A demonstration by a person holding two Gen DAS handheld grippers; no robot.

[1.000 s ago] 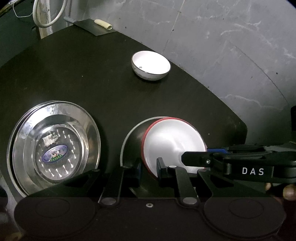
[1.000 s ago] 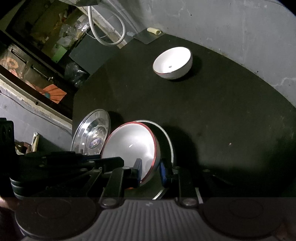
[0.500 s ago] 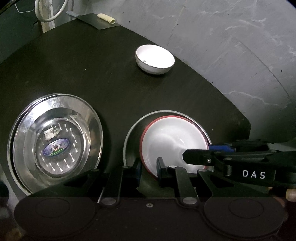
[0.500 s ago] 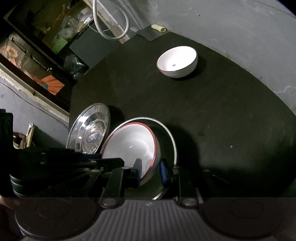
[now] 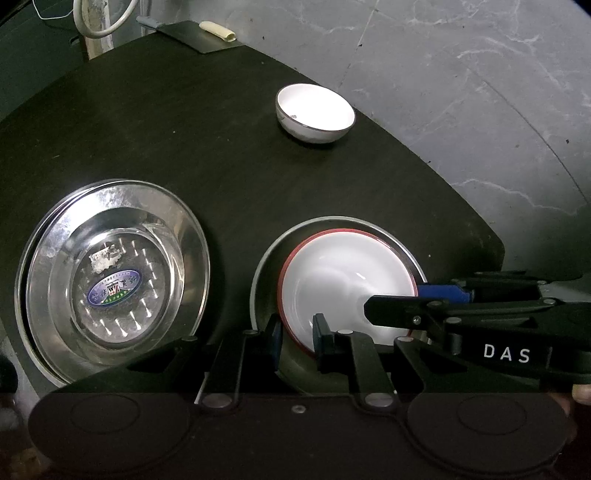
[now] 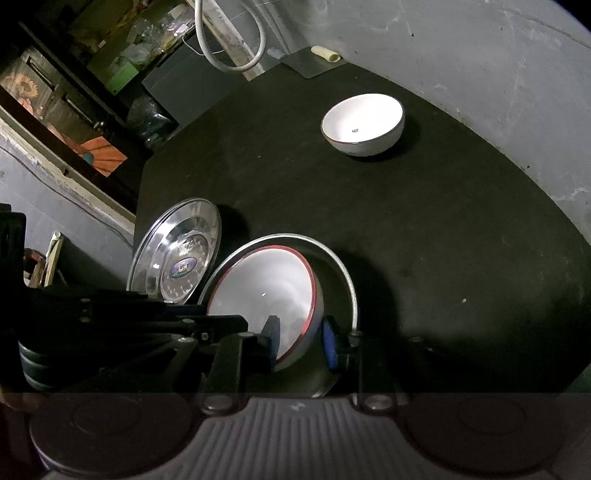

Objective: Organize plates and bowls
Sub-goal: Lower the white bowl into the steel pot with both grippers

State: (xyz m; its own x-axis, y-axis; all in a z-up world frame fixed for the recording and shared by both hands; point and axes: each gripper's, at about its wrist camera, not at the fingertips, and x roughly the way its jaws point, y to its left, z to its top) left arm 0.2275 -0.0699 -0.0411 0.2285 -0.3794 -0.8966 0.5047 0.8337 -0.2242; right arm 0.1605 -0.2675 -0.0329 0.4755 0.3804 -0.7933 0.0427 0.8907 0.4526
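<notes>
Nearest, in the left wrist view: left gripper clamped on the near-left rim of the red-rimmed bowl, one blue pad outside the wall, the other finger inside against the white interior. From the right edge of the same view, right gripper reaching across, one black finger over the bowl's inside and a blue pad outside its right rim, gripping that rim too.

In the right wrist view: right gripper closed on the bowl, rim pinched between two blue pads; left gripper entering dark from the left, its pads hard to make out against the shadow.

Bowl sitting inside a shallow metal pan, pan rim showing as a grey arc around its left and far sides. Whether the bowl's base touches the pan floor: cannot tell.

Just left of the pan, on the dark round table, a shiny steel plate with an oval sticker at its centre, apparently stacked on another plate of the same kind; seen edge-on and tilted by the lens in the right view.

Farther back and well apart, a small white bowl upright near the table's far right edge.

Farthest, a grey mat with a pale roll at the table's far edge, beside a white hose loop.
</notes>
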